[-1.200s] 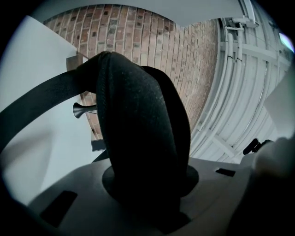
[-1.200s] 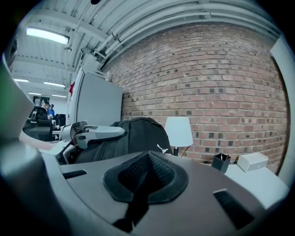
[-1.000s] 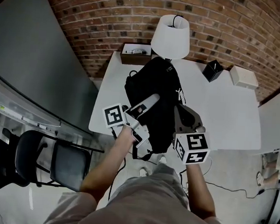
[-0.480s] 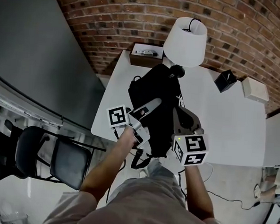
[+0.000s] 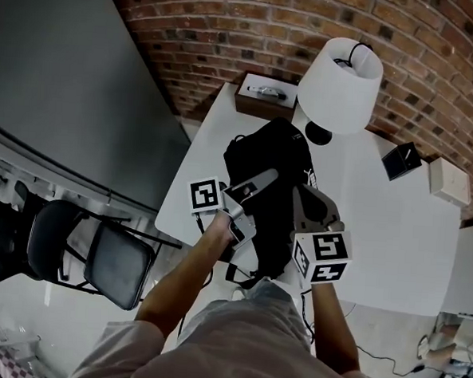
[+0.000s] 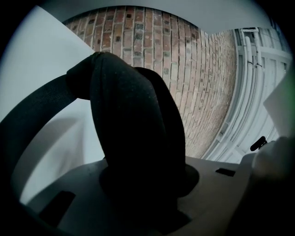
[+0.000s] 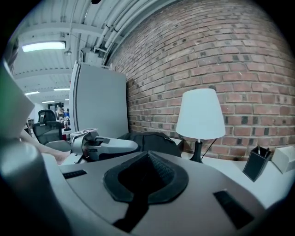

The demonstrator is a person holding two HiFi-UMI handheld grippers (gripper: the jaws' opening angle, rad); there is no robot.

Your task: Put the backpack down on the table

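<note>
- White table (image 5: 394,226) below and ahead of both grippers; brick wall (image 5: 230,32), lamp (image 5: 339,85) beyond.
- The left gripper (image 5: 263,178) pinches a backpack (image 5: 271,150) strap; the right gripper (image 5: 304,195) clamps its black fabric.
- Backpack's underside hidden.

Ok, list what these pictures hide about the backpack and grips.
Backpack underside: head view, its own bulk hides whether it rests on the table.
Left gripper pads: left gripper view, the black strap covers them.
Right gripper: right gripper view, its body hides where the pinched black fabric leads.

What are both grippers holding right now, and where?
The backpack, by its straps: left gripper clamps a padded loop; right gripper pinches flat webbing.
</note>
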